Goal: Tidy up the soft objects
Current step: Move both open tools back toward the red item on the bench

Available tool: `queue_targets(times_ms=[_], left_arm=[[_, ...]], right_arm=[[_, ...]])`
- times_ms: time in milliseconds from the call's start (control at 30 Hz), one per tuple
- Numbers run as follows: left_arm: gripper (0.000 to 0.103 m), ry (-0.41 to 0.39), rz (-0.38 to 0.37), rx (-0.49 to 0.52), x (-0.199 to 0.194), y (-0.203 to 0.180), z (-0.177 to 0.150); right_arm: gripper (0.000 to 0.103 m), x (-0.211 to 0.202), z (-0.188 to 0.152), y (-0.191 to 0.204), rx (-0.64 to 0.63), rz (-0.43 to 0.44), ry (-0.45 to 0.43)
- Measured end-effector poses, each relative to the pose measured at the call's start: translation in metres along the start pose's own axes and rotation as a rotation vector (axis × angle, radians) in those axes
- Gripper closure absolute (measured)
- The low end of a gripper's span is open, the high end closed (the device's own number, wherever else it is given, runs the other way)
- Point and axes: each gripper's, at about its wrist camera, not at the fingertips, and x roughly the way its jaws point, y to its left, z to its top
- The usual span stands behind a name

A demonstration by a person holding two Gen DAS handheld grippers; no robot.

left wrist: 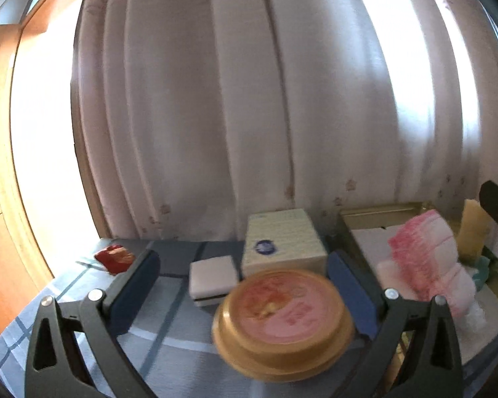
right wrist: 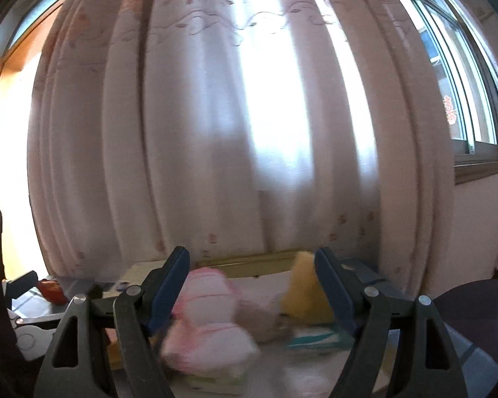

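In the left wrist view my left gripper (left wrist: 242, 272) is open above a round gold-rimmed tin with a pink lid (left wrist: 282, 321) on the plaid cloth. A pink and white soft toy (left wrist: 428, 258) stands in a gold box (left wrist: 375, 215) at the right, beside a yellow soft object (left wrist: 473, 229). In the right wrist view my right gripper (right wrist: 252, 272) is open, with the pink and white soft toy (right wrist: 209, 325), a brownish plush (right wrist: 269, 323) and the yellow soft object (right wrist: 303, 293) lying between and below its fingers. All are blurred.
A cream box with a blue round mark (left wrist: 282, 242) and a small white case (left wrist: 212, 278) stand behind the tin. A red wrapped item (left wrist: 114, 257) lies at the far left. A curtain (left wrist: 249, 99) hangs just behind the table. A window (right wrist: 461, 83) is at the right.
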Motion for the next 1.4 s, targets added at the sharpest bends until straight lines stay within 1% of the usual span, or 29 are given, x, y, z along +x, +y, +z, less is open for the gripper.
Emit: queue_targets(times_ms=[133, 200, 300, 400, 600, 667, 867, 1000, 1100, 1200, 1300, 1400], left_arm=[[0.000, 0.009, 0.023, -0.018, 0.003, 0.019, 0.000], [0.000, 0.010, 0.031, -0.029, 0.003, 0.027, 0.000], [0.000, 0.015, 0.033, -0.049, 0.003, 0.038, -0.002], [0.000, 0.024, 0.043, -0.052, 0.005, 0.048, -0.002], [0.000, 0.031, 0.092, -0.030, 0.010, 0.072, -0.004], [0.000, 0.038, 0.111, -0.036, 0.013, 0.085, -0.005], [0.000, 0.067, 0.186, -0.068, 0.022, 0.134, -0.009], [0.000, 0.102, 0.248, -0.088, 0.029, 0.167, -0.011], [0.001, 0.137, 0.273, -0.112, 0.036, 0.189, -0.013], [0.002, 0.177, 0.294, -0.147, 0.044, 0.207, -0.016], [0.002, 0.229, 0.300, -0.182, 0.055, 0.223, -0.018], [0.002, 0.274, 0.311, -0.208, 0.066, 0.233, -0.020]], right_arm=[[0.023, 0.001, -0.004, 0.026, -0.026, 0.029, 0.012], [0.023, 0.000, -0.005, 0.036, -0.020, 0.055, 0.011], [0.023, 0.000, -0.007, 0.049, -0.021, 0.071, 0.011], [0.023, 0.005, -0.008, 0.063, -0.016, 0.091, 0.031], [0.023, 0.015, -0.015, 0.095, -0.001, 0.132, 0.081], [0.023, 0.016, -0.018, 0.109, -0.013, 0.147, 0.093], [0.024, 0.016, -0.025, 0.155, -0.060, 0.230, 0.105], [0.024, 0.021, -0.029, 0.179, -0.082, 0.269, 0.133], [0.024, 0.025, -0.032, 0.193, -0.104, 0.280, 0.155], [0.024, 0.031, -0.034, 0.202, -0.113, 0.295, 0.176], [0.024, 0.039, -0.036, 0.215, -0.116, 0.304, 0.196], [0.024, 0.042, -0.036, 0.228, -0.132, 0.304, 0.196]])
